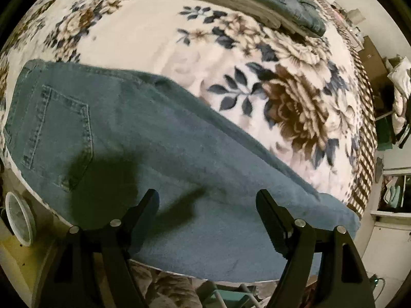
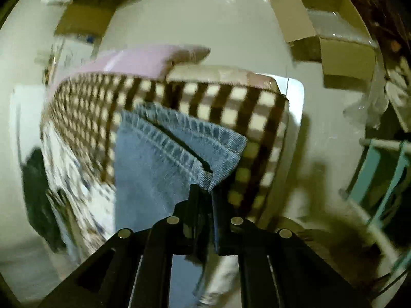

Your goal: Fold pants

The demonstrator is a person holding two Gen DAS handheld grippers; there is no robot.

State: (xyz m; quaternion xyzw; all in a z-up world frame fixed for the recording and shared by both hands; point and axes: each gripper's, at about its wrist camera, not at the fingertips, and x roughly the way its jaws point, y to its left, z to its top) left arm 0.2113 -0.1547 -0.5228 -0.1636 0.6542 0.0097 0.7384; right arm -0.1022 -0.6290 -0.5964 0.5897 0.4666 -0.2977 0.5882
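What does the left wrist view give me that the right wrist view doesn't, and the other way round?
Left wrist only: the back pocket end of the jeans lying flat on the floral blanket, a stack of folded clothes at the far edge, and the open left gripper above the denim, holding nothing.

Right wrist only: the leg hems at the checked edge of the bed, the right gripper shut on the hem corner, and cardboard boxes on the floor.

Both: the same jeans, the floral blanket and its checked border.

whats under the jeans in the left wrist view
The jeans lie on a floral blanket that shows all around them. Whatever is directly beneath the denim is covered.
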